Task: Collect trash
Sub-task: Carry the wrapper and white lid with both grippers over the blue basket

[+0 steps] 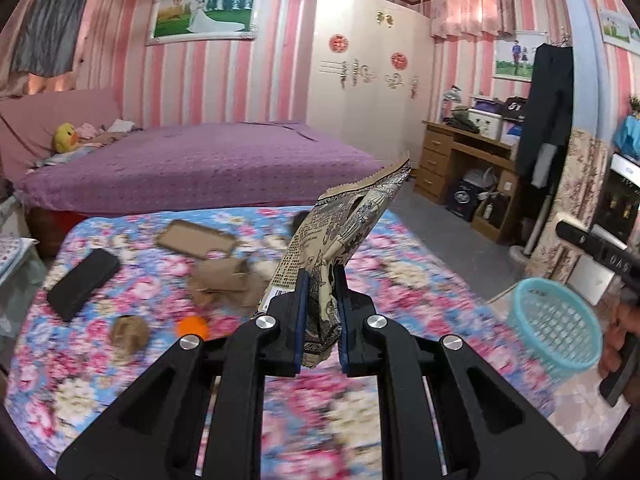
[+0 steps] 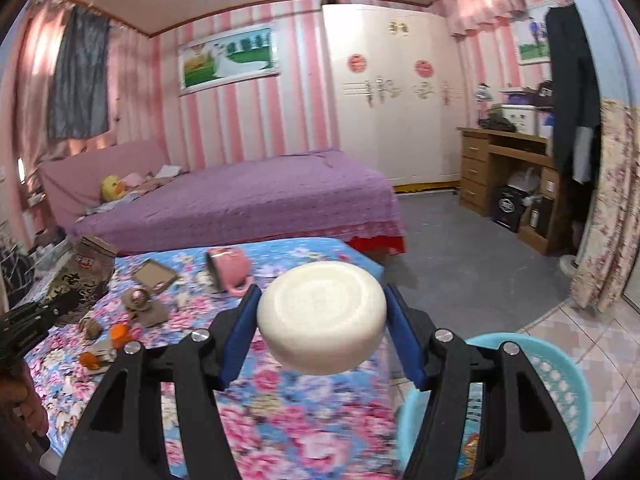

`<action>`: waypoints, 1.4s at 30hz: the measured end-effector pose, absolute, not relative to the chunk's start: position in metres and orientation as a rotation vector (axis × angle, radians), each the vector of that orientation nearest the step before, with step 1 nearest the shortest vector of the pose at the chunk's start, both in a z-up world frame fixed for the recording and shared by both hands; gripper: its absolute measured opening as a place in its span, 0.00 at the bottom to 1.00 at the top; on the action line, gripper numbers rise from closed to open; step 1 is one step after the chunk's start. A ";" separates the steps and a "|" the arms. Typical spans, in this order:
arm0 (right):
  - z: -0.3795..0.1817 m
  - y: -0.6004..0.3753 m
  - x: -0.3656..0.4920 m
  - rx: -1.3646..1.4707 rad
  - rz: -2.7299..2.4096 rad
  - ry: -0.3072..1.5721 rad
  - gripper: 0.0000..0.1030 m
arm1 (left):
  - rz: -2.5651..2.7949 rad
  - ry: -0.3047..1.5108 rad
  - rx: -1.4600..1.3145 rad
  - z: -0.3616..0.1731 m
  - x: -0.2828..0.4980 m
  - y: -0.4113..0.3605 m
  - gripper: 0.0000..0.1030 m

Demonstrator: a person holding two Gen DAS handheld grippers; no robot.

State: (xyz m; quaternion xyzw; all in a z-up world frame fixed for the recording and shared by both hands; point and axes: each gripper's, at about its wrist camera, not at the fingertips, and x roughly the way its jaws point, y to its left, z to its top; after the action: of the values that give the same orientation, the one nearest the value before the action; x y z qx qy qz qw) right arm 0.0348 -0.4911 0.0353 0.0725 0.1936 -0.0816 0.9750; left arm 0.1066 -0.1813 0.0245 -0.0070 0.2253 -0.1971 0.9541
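My left gripper [image 1: 322, 280] is shut on a beige paper bag with black print [image 1: 340, 232], which stands up out of the jaws above the flowered table. My right gripper [image 2: 322, 300] is shut on a round white bowl [image 2: 320, 316], bottom facing the camera, with a blue pad on each side. A light blue plastic basket [image 2: 560, 376] sits low beside the table's right edge, also seen as the basket [image 1: 556, 328] in the left wrist view. Cardboard scraps [image 1: 196, 238], crumpled brown paper [image 1: 128, 332] and an orange bit [image 1: 194, 326] lie on the table.
A flowered cloth [image 2: 280, 400] covers the table. A pink mug [image 2: 230, 270] lies on its side and a black box [image 1: 82, 284] rests at the left. Beyond are a purple bed [image 1: 192, 160], a white wardrobe [image 1: 360, 80], a wooden desk [image 1: 460, 160] and grey floor.
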 end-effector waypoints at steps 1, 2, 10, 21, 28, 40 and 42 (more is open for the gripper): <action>0.036 -0.498 0.033 0.150 -0.177 0.391 0.59 | -0.414 0.455 -0.012 0.027 0.105 -0.193 0.11; 0.036 -0.502 0.031 0.150 -0.187 0.389 0.59 | -0.427 0.451 -0.003 0.030 0.104 -0.205 0.11; 0.036 -0.538 0.011 0.190 -0.242 0.372 0.59 | -0.532 0.438 0.034 0.044 0.092 -0.287 0.11; 0.033 -0.574 -0.012 0.249 -0.317 0.356 0.59 | -0.634 0.454 0.084 0.044 0.076 -0.361 0.11; 0.031 -0.588 -0.019 0.260 -0.337 0.354 0.59 | -0.675 0.464 0.109 0.042 0.069 -0.395 0.11; 0.029 -0.600 -0.024 0.272 -0.343 0.366 0.59 | -0.708 0.476 0.127 0.036 0.065 -0.418 0.11; 0.027 -0.601 -0.024 0.264 -0.357 0.372 0.60 | -0.715 0.476 0.129 0.035 0.066 -0.420 0.11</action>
State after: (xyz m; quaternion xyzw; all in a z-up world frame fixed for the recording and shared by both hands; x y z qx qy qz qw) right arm -0.0241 -0.6012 0.0273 0.1303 0.1835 -0.1760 0.9583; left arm 0.0662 -0.4197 0.0348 0.0626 0.2304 -0.3464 0.9072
